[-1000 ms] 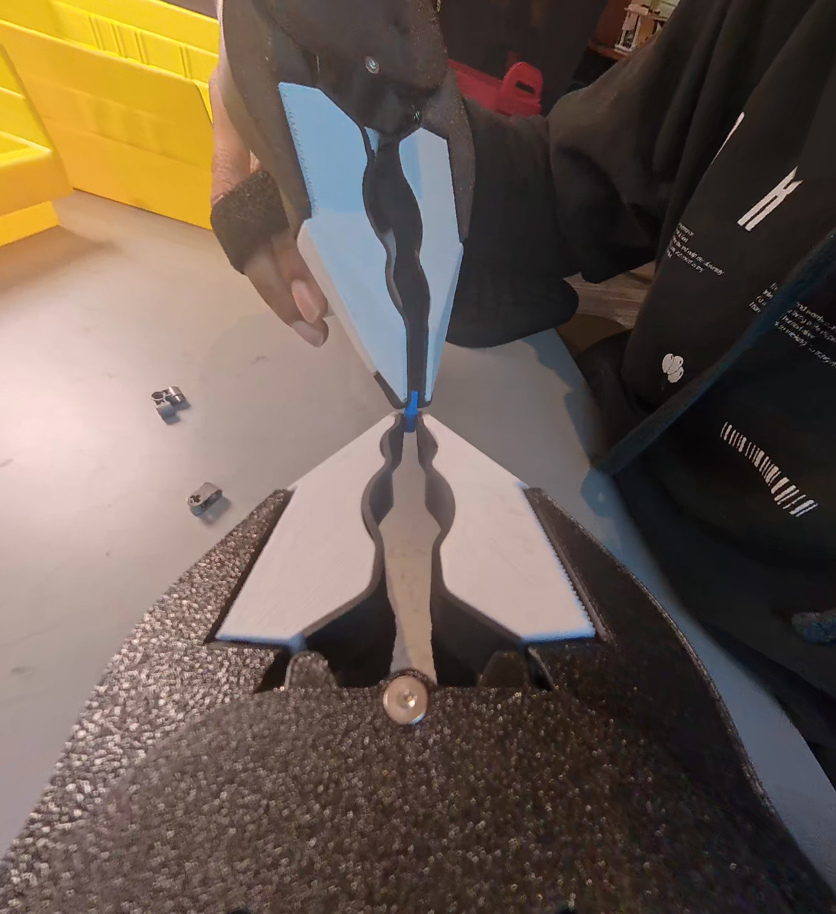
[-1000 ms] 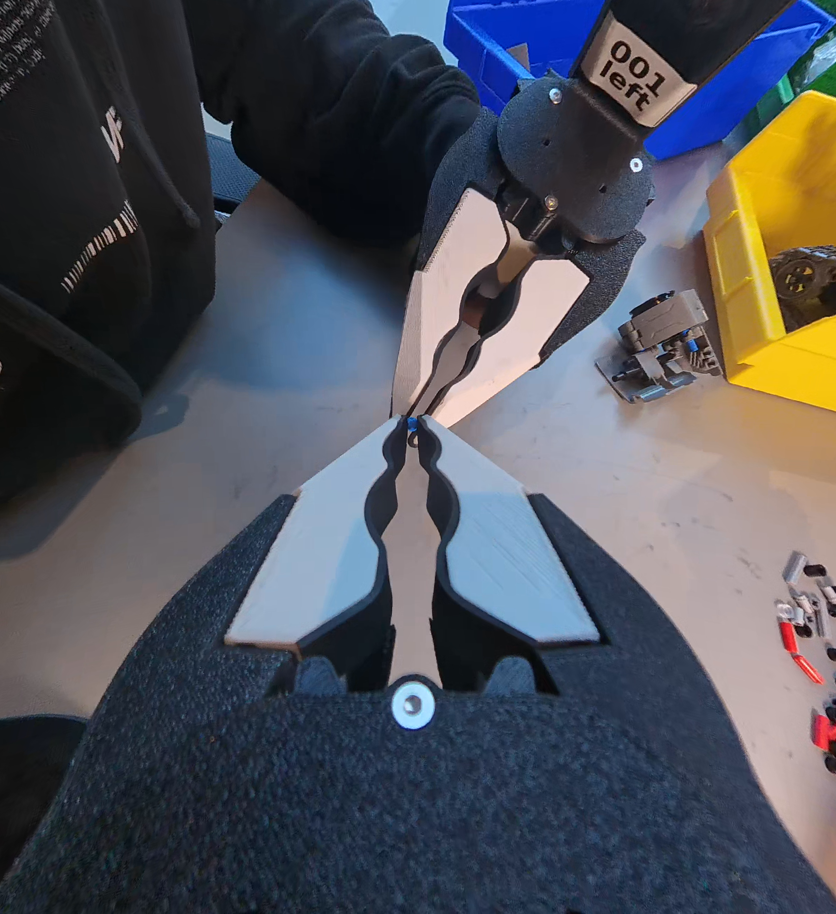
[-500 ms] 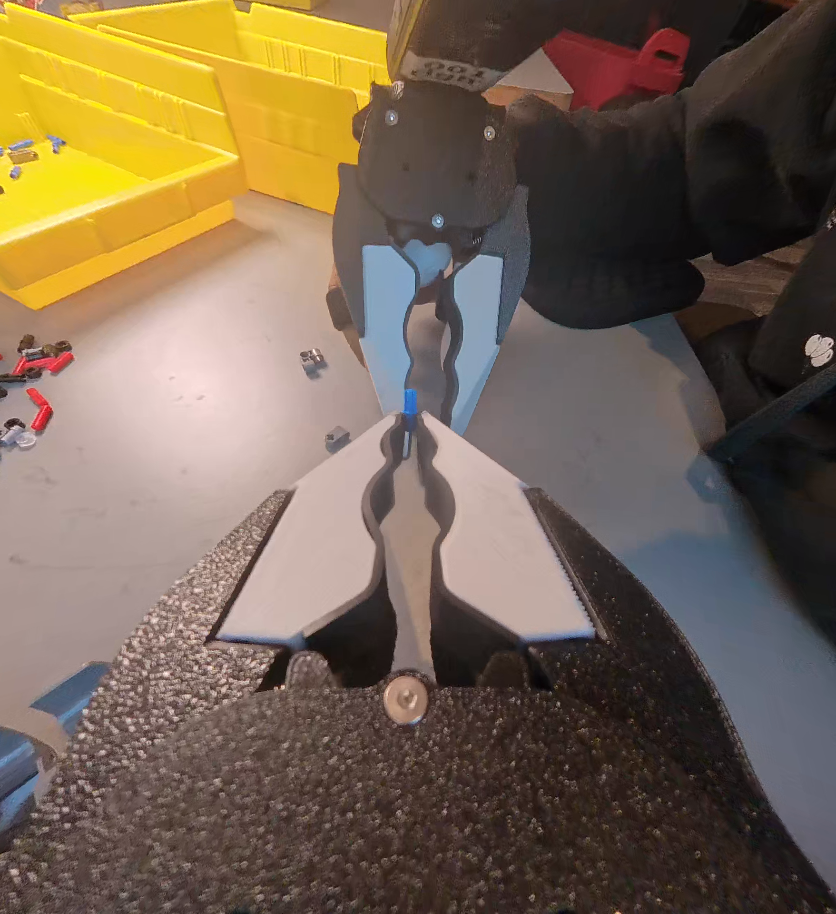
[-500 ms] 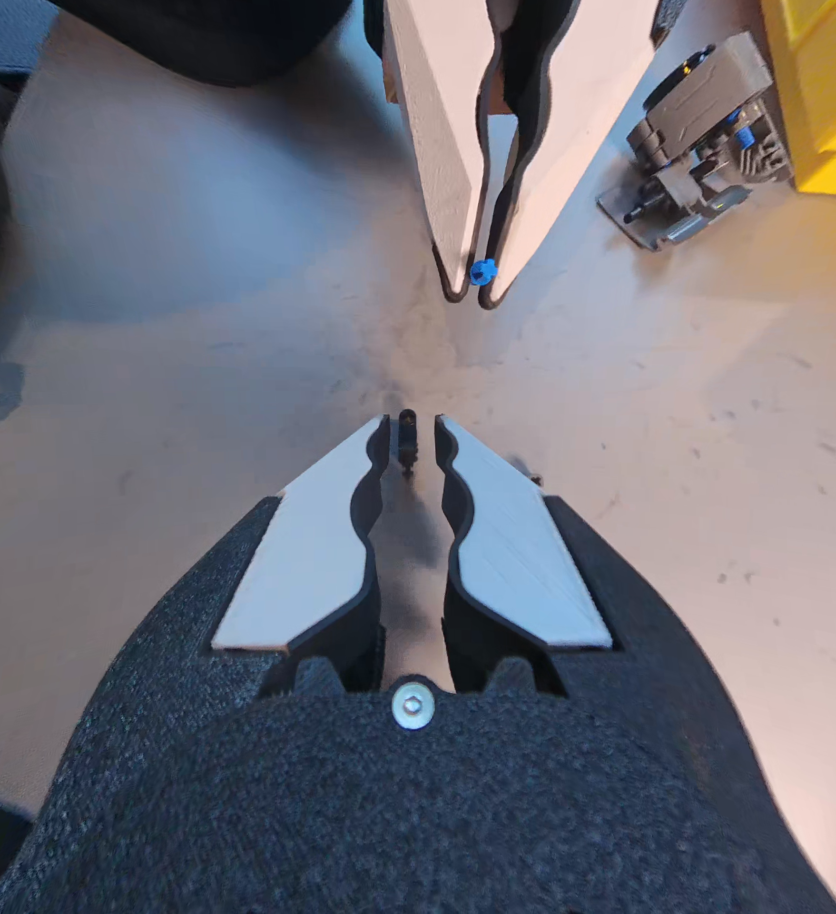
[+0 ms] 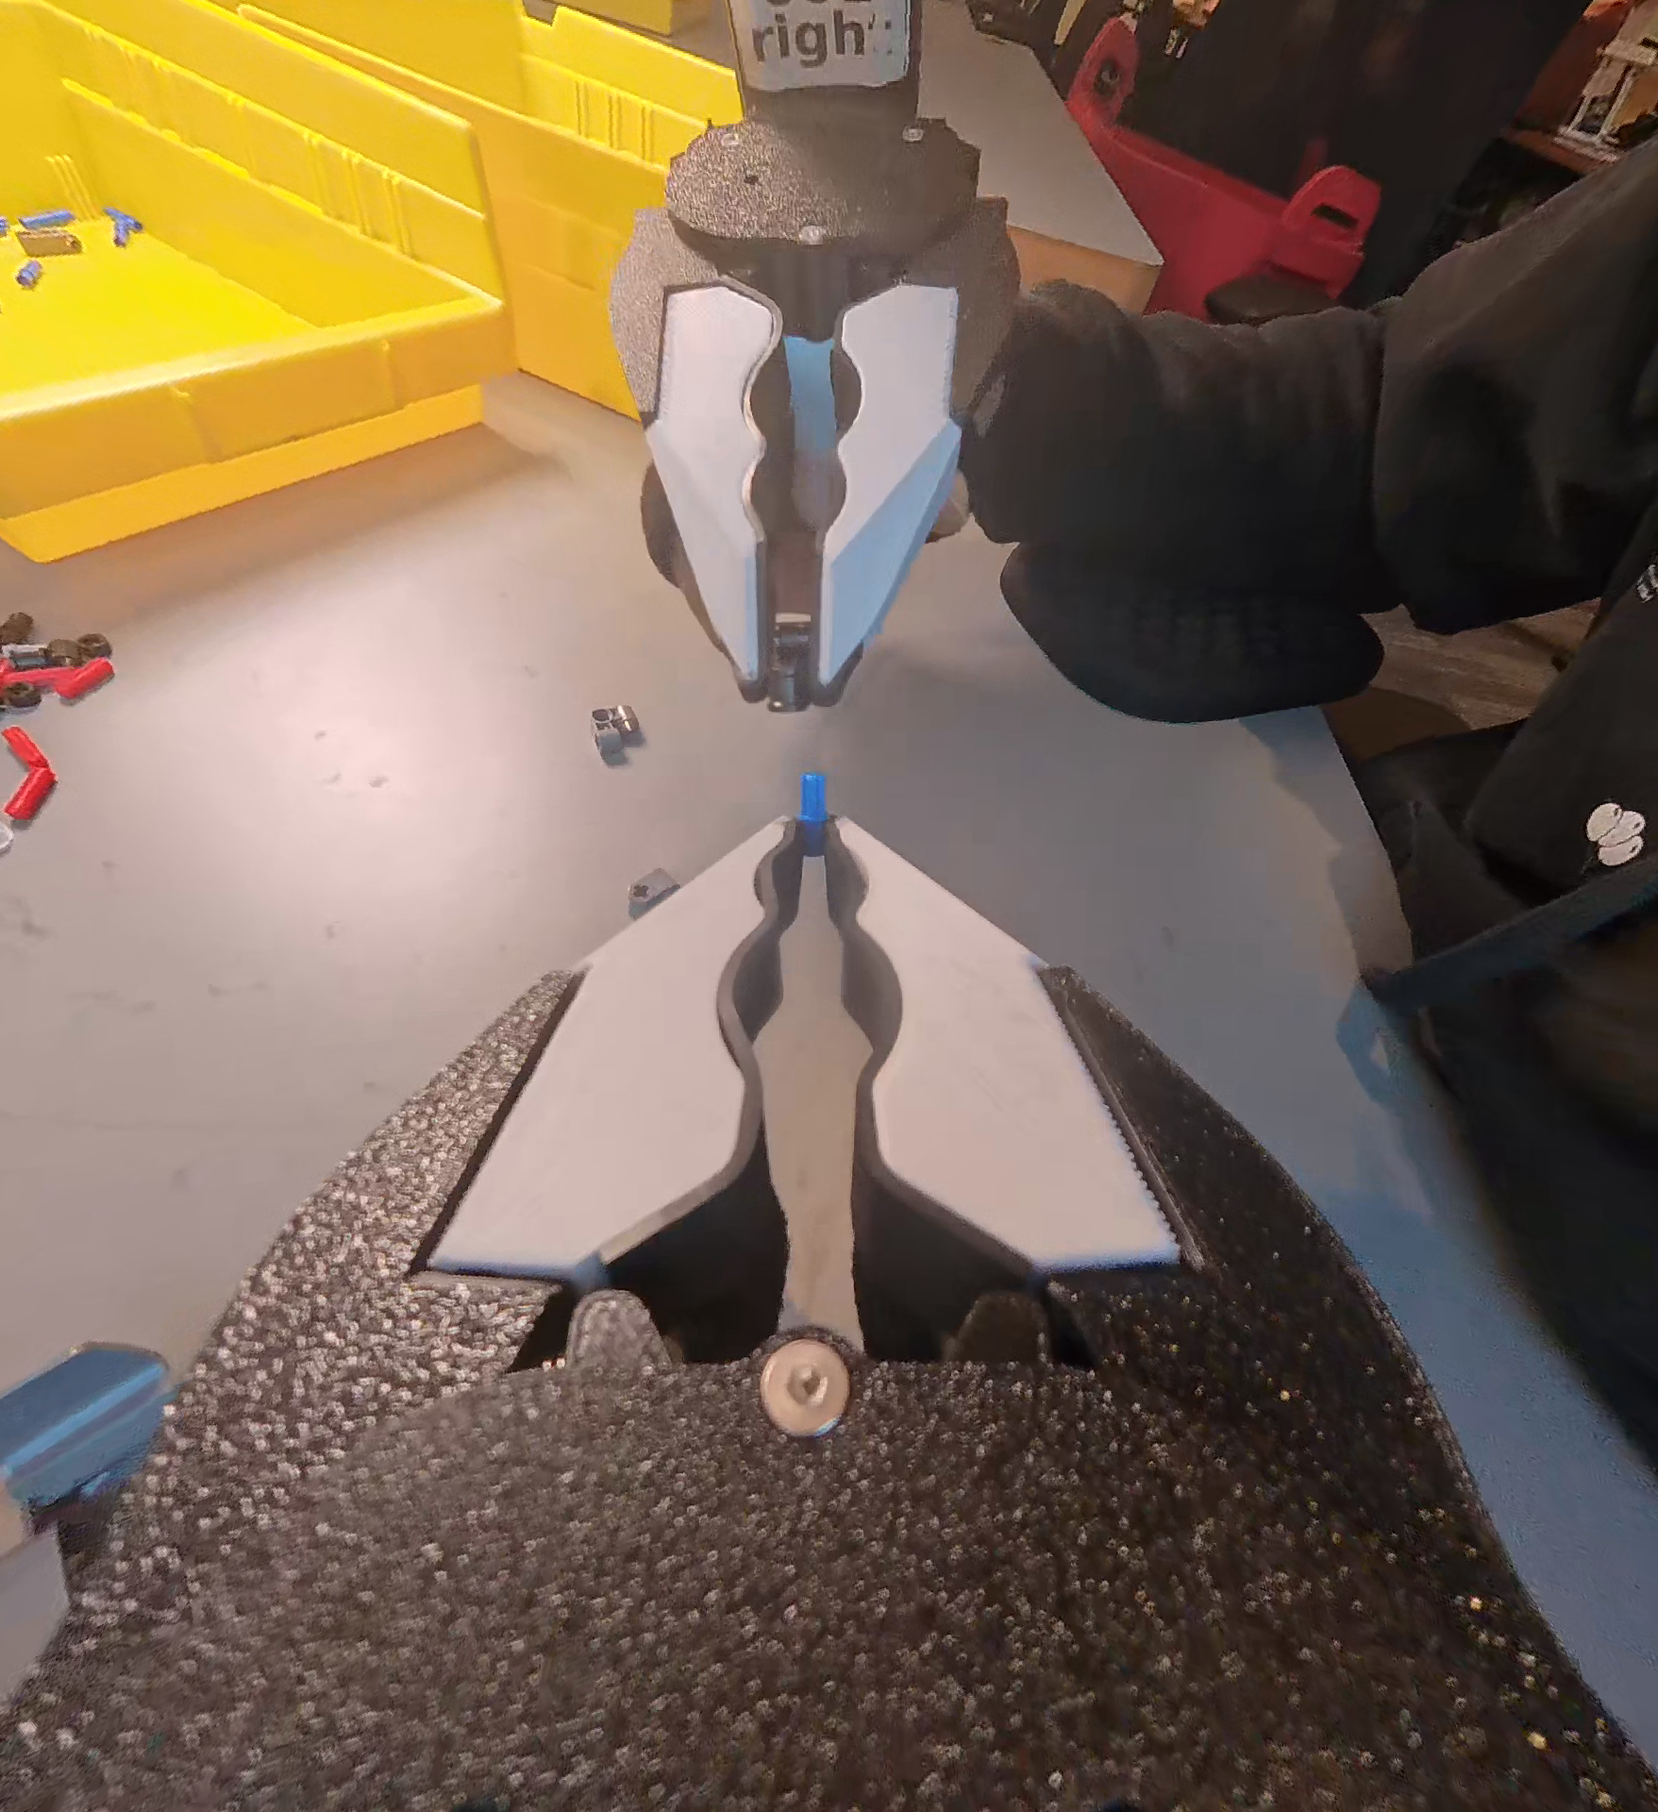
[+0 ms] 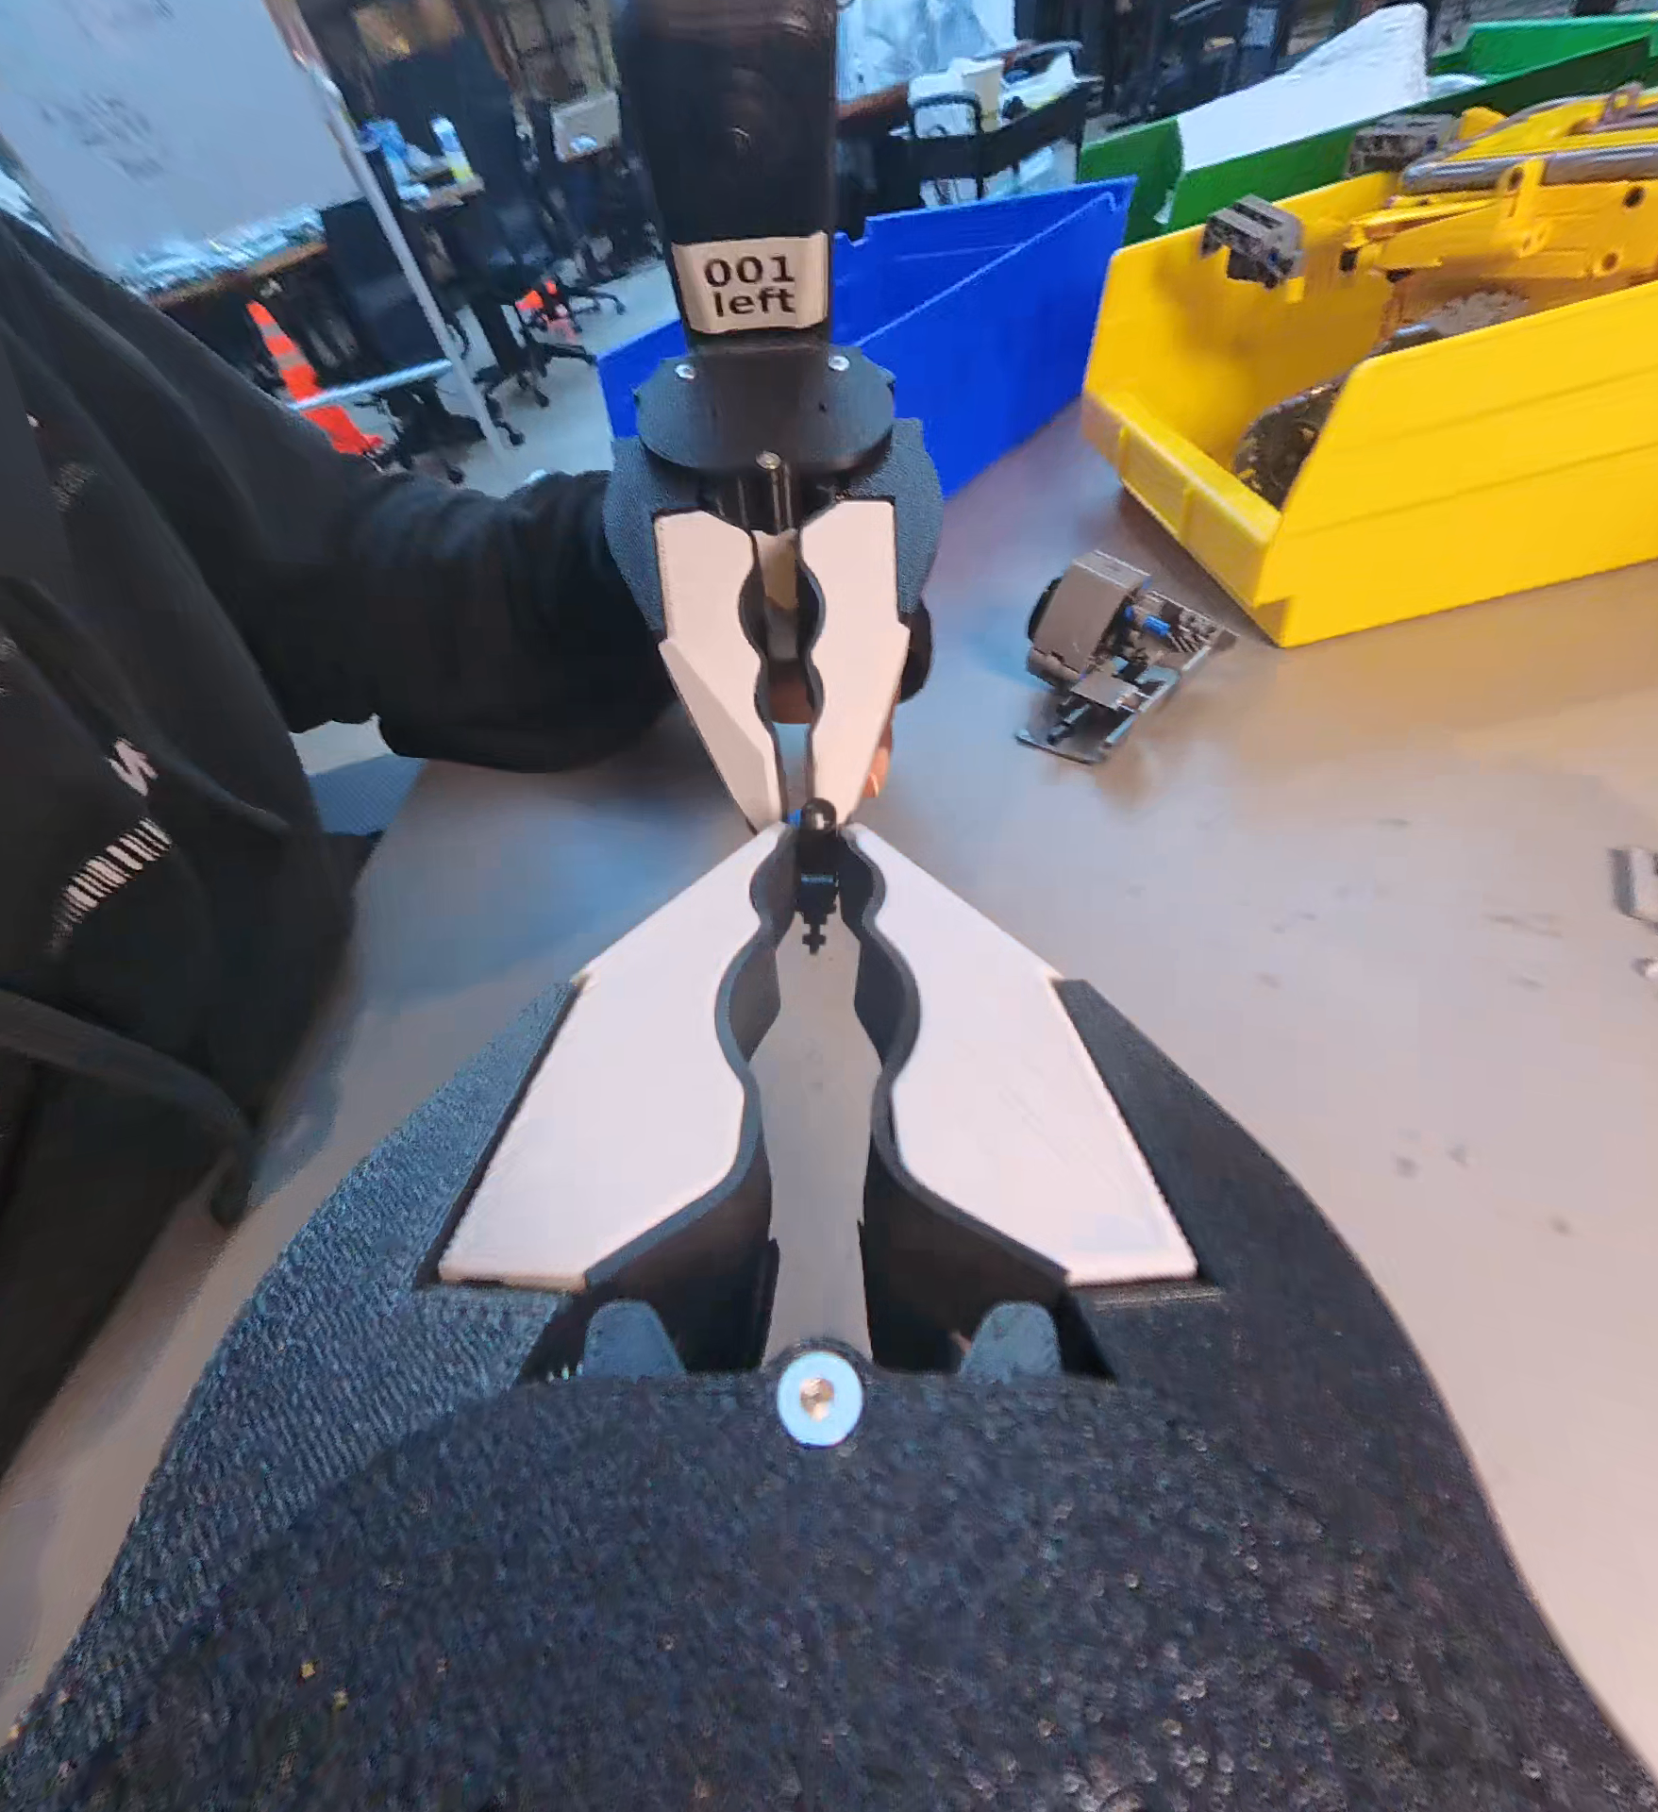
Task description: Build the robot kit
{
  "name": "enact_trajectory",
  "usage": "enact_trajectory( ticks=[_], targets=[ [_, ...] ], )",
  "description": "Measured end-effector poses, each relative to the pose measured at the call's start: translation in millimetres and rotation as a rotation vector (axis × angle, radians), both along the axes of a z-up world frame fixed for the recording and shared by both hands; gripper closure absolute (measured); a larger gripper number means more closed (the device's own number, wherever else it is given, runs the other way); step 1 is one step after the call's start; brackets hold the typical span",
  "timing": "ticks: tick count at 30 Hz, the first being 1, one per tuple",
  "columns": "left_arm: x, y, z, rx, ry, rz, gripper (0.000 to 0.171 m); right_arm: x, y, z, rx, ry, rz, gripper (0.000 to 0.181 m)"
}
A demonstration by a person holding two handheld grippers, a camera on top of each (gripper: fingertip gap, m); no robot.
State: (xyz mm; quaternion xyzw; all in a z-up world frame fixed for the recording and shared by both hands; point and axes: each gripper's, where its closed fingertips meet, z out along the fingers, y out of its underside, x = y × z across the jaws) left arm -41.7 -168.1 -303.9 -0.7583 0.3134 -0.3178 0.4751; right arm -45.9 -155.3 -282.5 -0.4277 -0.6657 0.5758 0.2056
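Blue pin point(image 5: 812, 806), small and single, stands pinched between the fingertips of the left hand-held gripper point(image 5: 812, 833), its top poking out past the tips, above the near middle of the grey counter point(image 5: 315, 981). Facing it, tips apart from it, the right hand-held gripper point(image 5: 790, 686) is closed on one small black connector piece point(image 5: 790, 672).

Two hand-held grippers appear in all, each held by a black-sleeved arm point(image 5: 1295, 471).

The left wrist view alone shows two yellow bins point(image 5: 217, 324) at the counter's far left corner, a scatter of red and black small parts point(image 5: 11, 706) at the left edge, two loose grey pieces point(image 5: 617, 730) on the counter near the grippers, and a red object point(image 5: 1227, 226) at the far right.

The right wrist view alone shows the black connector piece point(image 6: 817, 873) lengthwise between the right gripper's fingertips point(image 6: 849, 843), a grey assembly point(image 6: 1114, 652) on the counter, one yellow bin point(image 6: 1452, 471) holding a yellow model, a blue bin point(image 6: 981, 294) and a green bin point(image 6: 1344, 147) along the far edge.

A second ago both grippers' tips met on the pin; half a second ago they had parted. Now they face each other again, tips close.
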Motion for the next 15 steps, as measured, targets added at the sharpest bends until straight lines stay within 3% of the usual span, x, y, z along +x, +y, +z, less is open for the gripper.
enact_trajectory(
  ticks=[15],
  targets=[
    [7.9, -4.0, -9.4, -0.001, 0.076, -0.033, 0.168, 1.4, -16.8, -11.9, 0.062, -0.037, 0.075, 0.173]
  ],
)
